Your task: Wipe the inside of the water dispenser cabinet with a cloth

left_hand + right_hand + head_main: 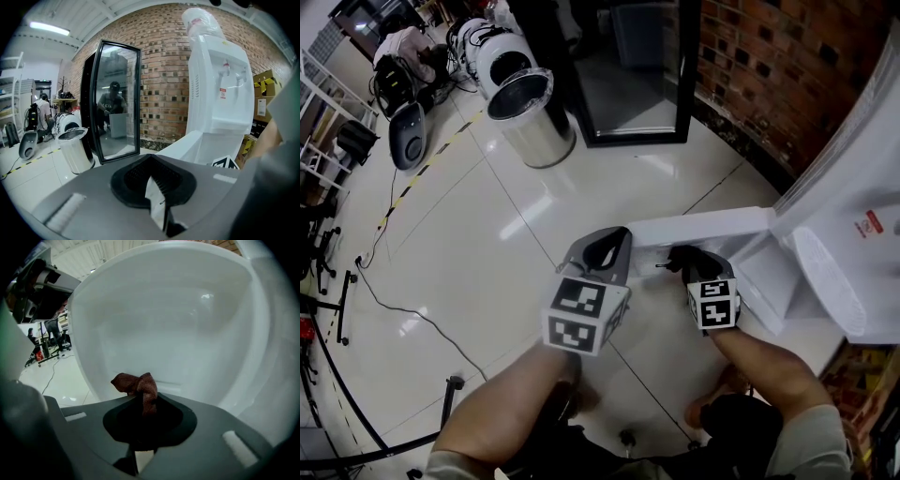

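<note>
The brown cloth (137, 383) is pinched in the right gripper (140, 404) — jaws shut tight on it — facing the white cabinet (178, 333) of the water dispenser (853, 216). The left gripper (605, 251) is closed on nothing, beside the open door (703, 228). A shiny bin (530, 117) stands well apart.

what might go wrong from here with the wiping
Only a small tuft of cloth sticks out of the right tongs, so their hard tips may scrape the cabinet wall instead of wiping it. That narrow pinch may let the cloth pull free under rubbing. The left tongs, shut and empty, sit close to the open door and may knock it.
</note>
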`<state>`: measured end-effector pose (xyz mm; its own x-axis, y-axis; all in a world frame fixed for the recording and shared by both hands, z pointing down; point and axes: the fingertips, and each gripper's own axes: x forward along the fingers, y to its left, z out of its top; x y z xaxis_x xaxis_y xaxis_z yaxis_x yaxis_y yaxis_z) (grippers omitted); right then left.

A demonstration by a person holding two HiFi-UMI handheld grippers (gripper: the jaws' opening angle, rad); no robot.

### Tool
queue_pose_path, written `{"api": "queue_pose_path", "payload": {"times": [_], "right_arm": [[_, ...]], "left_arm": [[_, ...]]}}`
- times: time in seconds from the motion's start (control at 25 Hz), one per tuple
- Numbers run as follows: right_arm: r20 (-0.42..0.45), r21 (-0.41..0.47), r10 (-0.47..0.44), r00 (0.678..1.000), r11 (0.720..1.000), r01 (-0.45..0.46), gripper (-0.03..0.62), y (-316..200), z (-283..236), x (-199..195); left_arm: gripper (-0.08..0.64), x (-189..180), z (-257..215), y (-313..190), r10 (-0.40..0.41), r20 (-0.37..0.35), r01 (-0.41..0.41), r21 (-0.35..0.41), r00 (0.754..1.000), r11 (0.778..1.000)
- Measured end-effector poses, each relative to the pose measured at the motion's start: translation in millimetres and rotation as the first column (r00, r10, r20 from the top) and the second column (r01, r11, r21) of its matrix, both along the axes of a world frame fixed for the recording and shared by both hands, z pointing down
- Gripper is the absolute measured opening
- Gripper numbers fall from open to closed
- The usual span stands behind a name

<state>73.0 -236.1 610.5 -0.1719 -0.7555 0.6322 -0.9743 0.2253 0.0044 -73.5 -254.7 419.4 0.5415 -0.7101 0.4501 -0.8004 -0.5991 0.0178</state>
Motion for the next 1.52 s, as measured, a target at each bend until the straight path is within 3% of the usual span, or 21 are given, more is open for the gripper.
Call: {"api": "queue_pose_path", "payload": {"times": [0.4,0.76,1.08,1.24,1.4,1.52], "right_arm": [[-0.084,0.016,0.142,0.986,0.99,-0.141,0.066,29.8,-8.6,101.3],[-0.059,0.065,0.248,0.967,0.968,-0.244,0.066,34.1,-30.9,147.6],[-0.056,0.066,0.245,0.968,0.968,-0.241,0.065,31.0,-30.0,147.4],[-0.04,0.052,0.174,0.984,0.984,-0.171,0.066,40.0,-26.2,121.1],[0.014,0.037,-0.028,1.0,0.999,0.027,0.066,51.6,-22.9,44.0],[0.069,0.028,-0.18,0.981,0.984,0.179,0.066,59.8,-22.2,-17.7]], "left_arm": [[0.0,5.2,-5.9,-2.1,-0.018,0.024,0.017,0.033,1.0,0.999],[0.0,11.0,-3.2,-2.8,-0.028,0.027,0.027,0.04,0.999,0.999],[0.0,11.2,-1.3,-2.6,-0.027,0.02,0.027,0.031,0.999,0.999],[0.0,13.0,-2.0,-2.5,-0.018,0.012,0.018,0.031,1.0,0.999],[0.0,12.5,-2.2,-2.0,-0.017,0.012,0.017,0.025,1.0,1.0],[0.0,12.4,-1.9,-1.1,-0.014,0.015,0.014,0.022,1.0,1.0]]}}
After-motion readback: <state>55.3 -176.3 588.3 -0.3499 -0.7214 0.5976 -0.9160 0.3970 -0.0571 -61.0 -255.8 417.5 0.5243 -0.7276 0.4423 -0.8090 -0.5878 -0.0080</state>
